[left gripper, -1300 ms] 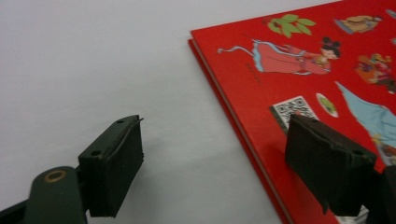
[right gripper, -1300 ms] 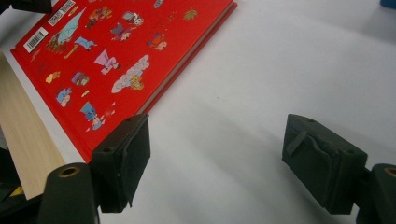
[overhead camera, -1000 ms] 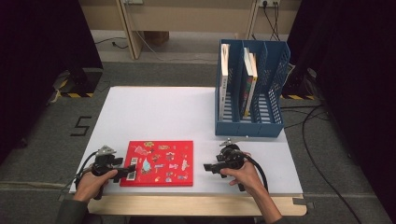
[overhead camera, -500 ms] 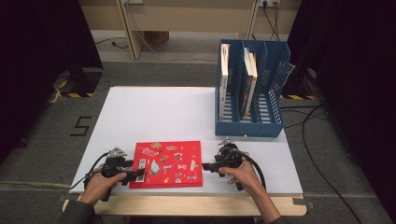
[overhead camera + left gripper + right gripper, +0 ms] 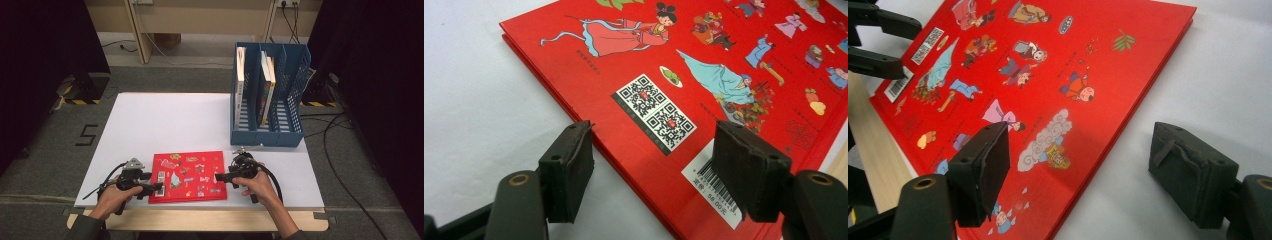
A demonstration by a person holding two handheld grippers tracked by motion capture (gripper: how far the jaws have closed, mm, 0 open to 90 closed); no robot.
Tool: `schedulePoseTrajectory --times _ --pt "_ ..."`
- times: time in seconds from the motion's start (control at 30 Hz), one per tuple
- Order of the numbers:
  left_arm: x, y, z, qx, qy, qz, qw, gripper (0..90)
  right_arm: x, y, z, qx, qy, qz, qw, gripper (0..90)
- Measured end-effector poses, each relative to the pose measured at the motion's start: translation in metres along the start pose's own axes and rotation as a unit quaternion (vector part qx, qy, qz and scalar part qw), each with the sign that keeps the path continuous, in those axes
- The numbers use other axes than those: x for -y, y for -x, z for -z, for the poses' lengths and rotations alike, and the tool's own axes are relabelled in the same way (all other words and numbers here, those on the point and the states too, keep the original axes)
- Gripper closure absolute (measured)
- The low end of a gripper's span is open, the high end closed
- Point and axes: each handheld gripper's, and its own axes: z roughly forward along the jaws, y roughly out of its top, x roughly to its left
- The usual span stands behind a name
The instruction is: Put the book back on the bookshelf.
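The left gripper [image 5: 159, 188] straddles the left edge of the red picture book [image 5: 189, 175]: in the left gripper view one jaw sits over the white table [image 5: 479, 100] just off the edge, the other over the cover by the barcode sticker [image 5: 719, 187]. Its jaws have just been closing with the book's edge between them, yet the pads do not seem to press on it, so it reads as released. The right gripper [image 5: 221, 177] spans the book's right edge the same way, one jaw above the cover and one above the table, standing wide and grasping nothing.

The book lies flat at the near edge of the table, its front edge close to the wooden lip [image 5: 200, 220], well short of the blue file rack [image 5: 267, 135] where other books [image 5: 266, 87] stand upright.

It looks like a thin hardback: stiff boards, moderate weight, unlikely to sag. The glossy cover will probably be slippery, so a pinch across the board's thickness at an edge seems wiser than pressing on the face. Lying flush with the table, an edge likely has to be tipped up first.
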Motion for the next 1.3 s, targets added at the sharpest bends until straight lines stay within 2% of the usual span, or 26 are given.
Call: schedulePoseTrajectory --times 0.07,0.27,0.33,0.4,0.47,0.57,0.67,0.73,0.8,0.87,0.93,1.03,1.27,1.3 --pt "0.0 -0.002 0.001 0.005 -0.001 0.002 1.0 32.1 0.0 -0.001 -0.002 0.001 -0.001 0.001 1.0 24.8" --pt "0.002 -0.003 0.002 -0.004 -0.003 -0.003 1.0 28.6 -0.004 -0.006 -0.009 -0.005 0.003 -0.007 1.0 24.0" --pt "0.002 -0.001 0.001 -0.002 0.0 -0.005 1.0 28.0 -0.005 -0.008 -0.012 -0.004 0.007 -0.016 0.9998 20.9" --pt "0.003 0.002 -0.001 0.005 -0.001 -0.018 0.9998 27.4 -0.005 -0.01 -0.015 -0.011 0.016 -0.037 0.9991 13.5" --pt "0.002 0.003 -0.002 0.005 -0.003 -0.024 0.9997 23.2 -0.006 -0.011 -0.016 -0.006 0.02 -0.05 0.9985 14.7" --pt "0.002 0.004 -0.003 0.004 -0.006 -0.027 0.9996 21.5 -0.005 -0.01 -0.015 -0.014 0.035 -0.09 0.9953 15.4" --pt "0.002 0.005 -0.003 0.005 -0.008 -0.03 0.9995 20.7 -0.005 -0.008 -0.014 -0.03 0.047 -0.128 0.9902 15.6" --pt "0.001 0.004 -0.003 0.01 -0.011 -0.037 0.9992 20.5 -0.006 -0.006 -0.013 -0.037 0.054 -0.132 0.9891 15.3" --pt "0.001 0.004 -0.003 0.011 -0.01 -0.039 0.9991 20.4 -0.009 -0.004 -0.01 -0.051 0.065 -0.14 0.9867 15.5" --pt "0.001 0.003 -0.002 0.014 -0.007 -0.039 0.9991 20.1 -0.015 -0.005 -0.005 -0.058 0.071 -0.138 0.9862 15.5" --pt "0.0 0.003 -0.002 0.014 -0.005 -0.043 0.999 19.8 -0.019 -0.008 -0.002 -0.054 0.074 -0.125 0.9878 15.6" --pt "-0.001 0.003 -0.002 0.016 -0.001 -0.045 0.9989 19.3 -0.029 -0.012 0.003 -0.055 0.076 -0.118 0.9886 16.2" --pt "-0.002 0.003 -0.002 0.029 0.012 -0.039 0.9987 18.7 -0.053 -0.023 0.019 -0.059 0.08 -0.102 0.9897 20.1" --pt "-0.002 0.004 -0.002 0.031 0.016 -0.038 0.9987 18.6 -0.058 -0.026 0.022 -0.057 0.082 -0.092 0.9908 20.6"
